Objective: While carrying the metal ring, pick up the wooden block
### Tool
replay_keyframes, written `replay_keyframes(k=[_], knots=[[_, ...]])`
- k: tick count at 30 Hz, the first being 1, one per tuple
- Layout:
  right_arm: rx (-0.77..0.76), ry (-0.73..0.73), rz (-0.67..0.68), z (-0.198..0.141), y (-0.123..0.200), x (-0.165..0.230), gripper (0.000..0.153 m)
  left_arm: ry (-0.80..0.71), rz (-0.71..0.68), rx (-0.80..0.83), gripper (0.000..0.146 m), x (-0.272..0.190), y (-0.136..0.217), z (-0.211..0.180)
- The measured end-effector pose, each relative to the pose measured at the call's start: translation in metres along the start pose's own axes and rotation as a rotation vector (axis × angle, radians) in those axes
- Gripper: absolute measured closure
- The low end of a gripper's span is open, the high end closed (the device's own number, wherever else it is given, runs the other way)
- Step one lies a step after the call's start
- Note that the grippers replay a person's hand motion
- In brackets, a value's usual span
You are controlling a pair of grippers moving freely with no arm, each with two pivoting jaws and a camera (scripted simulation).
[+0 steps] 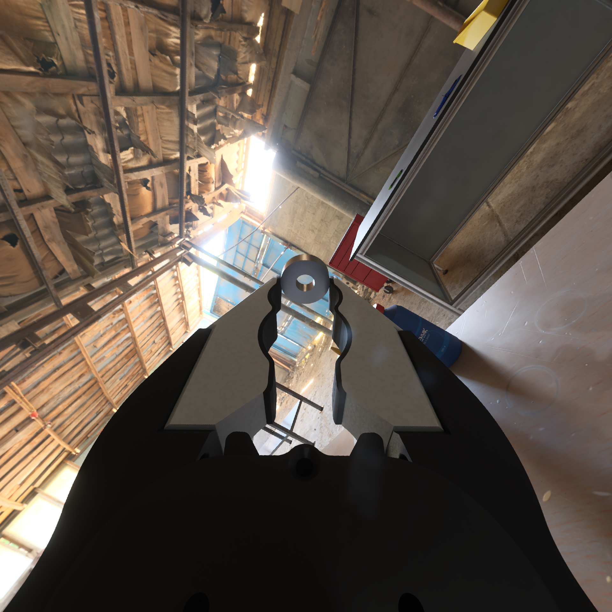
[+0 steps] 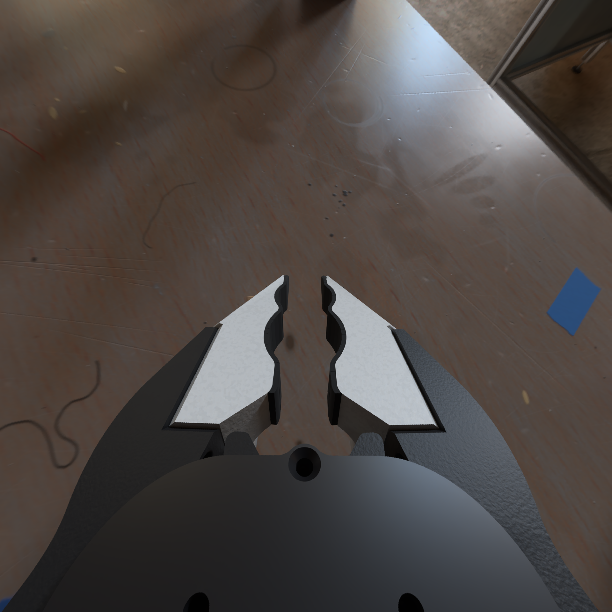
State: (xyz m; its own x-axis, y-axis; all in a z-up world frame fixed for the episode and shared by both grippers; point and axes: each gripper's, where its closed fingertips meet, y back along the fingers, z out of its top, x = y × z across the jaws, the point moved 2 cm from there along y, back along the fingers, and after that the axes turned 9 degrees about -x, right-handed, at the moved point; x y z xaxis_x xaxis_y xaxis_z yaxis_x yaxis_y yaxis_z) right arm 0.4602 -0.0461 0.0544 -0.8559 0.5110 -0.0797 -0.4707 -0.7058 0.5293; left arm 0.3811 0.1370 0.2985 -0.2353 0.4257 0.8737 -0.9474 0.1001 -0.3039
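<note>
My left gripper (image 1: 304, 281) is shut on the metal ring (image 1: 304, 284), a thick grey washer with a brassy inner hole, pinched at the fingertips. It is held off the table, and this view is rolled on its side, facing a wooden shed roof. My right gripper (image 2: 304, 281) points down at the scratched wooden tabletop (image 2: 198, 198). Its fingers stand a little apart with nothing between them. No wooden block shows clearly in either view. A small yellowish bit (image 1: 335, 350) peeks from behind the left gripper's right finger; I cannot tell what it is.
A blue bottle (image 1: 427, 334) stands on the tabletop (image 1: 536, 347) just beyond my left gripper. A red box (image 1: 354, 261) and a grey metal-framed table (image 1: 463, 165) lie farther off, with a yellow object (image 1: 477, 23) on that table. Blue tape (image 2: 574, 301) and dark threads (image 2: 63, 420) lie on the tabletop.
</note>
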Motion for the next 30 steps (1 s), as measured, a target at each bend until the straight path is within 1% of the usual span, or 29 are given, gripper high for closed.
replay_keyframes(k=[2,10,15,20,24,26,28,30], knots=[[-0.002,0.027,-0.026,-0.004,-0.005,-0.005,0.133,0.005,0.004,0.002,0.118,0.002,0.001,-0.001],[0.11,-0.053,0.023,-0.021,-0.025,-0.009,0.127,0.01,0.008,0.003,0.118,0.004,0.002,-0.001],[0.129,-0.077,0.049,-0.024,-0.02,-0.008,0.126,0.02,0.006,0.003,0.118,0.005,0.002,-0.003],[0.15,-0.115,0.08,-0.027,-0.012,-0.007,0.122,0.018,-0.004,-0.001,0.118,0.003,0.001,-0.001],[0.201,-0.096,0.065,-0.032,-0.006,-0.011,0.124,0.014,-0.009,-0.01,0.118,0.002,0.001,0.001],[0.216,-0.07,0.044,-0.034,-0.005,-0.012,0.127,0.013,-0.011,-0.014,0.118,0.001,0.0,0.002],[0.229,-0.057,0.047,-0.035,-0.003,-0.01,0.133,0.01,-0.014,-0.015,0.118,0.0,0.0,0.003],[0.24,-0.05,0.055,-0.035,-0.002,-0.009,0.134,0.006,-0.019,-0.016,0.118,-0.001,0.0,0.004]])
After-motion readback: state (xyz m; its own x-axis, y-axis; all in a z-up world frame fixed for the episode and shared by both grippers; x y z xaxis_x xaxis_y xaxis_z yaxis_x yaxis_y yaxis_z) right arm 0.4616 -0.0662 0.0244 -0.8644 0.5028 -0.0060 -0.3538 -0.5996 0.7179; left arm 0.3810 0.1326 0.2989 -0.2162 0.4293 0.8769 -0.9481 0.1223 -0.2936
